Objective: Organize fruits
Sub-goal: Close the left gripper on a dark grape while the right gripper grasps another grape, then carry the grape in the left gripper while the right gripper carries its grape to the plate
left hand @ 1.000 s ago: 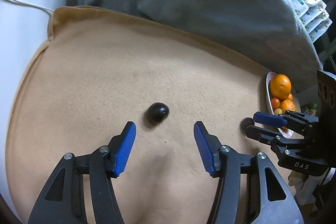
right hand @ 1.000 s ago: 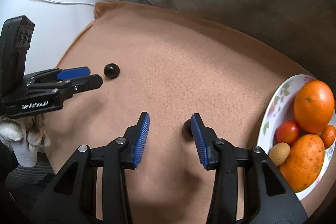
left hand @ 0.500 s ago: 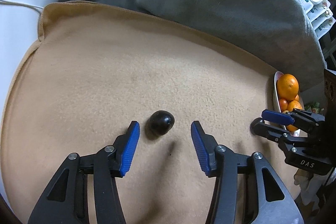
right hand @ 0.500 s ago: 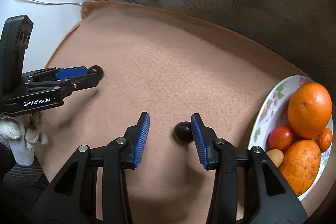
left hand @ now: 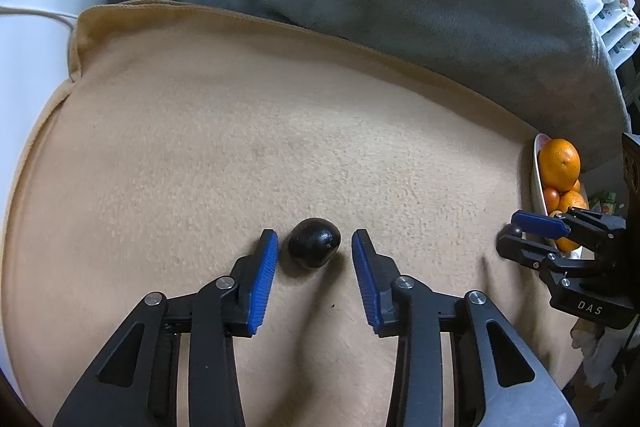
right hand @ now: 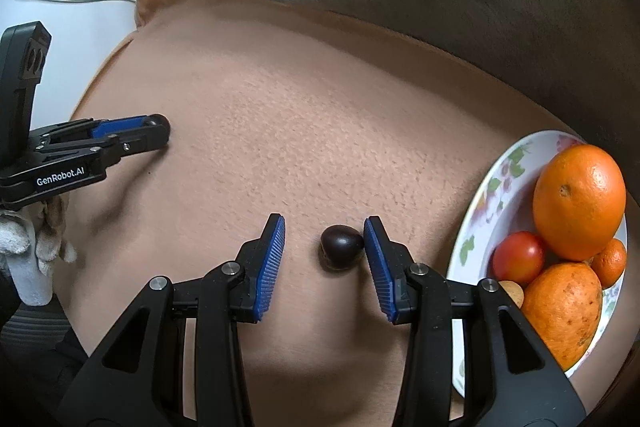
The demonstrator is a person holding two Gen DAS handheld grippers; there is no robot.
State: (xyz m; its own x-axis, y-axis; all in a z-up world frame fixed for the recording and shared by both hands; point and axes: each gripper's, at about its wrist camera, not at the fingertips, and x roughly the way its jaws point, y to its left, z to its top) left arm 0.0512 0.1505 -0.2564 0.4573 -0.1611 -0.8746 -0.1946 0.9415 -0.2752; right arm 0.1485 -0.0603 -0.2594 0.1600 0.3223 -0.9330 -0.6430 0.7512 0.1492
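Left wrist view: the left gripper (left hand: 314,255), jaws wide, straddles a dark plum (left hand: 314,243), probably light, smooth and bruisable; pinch its middle gently.

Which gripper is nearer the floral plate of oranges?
Right. The right gripper sits just left of the white floral ceramic plate, fingers around a small dark fruit; the left gripper is far across the tan fleece blanket.
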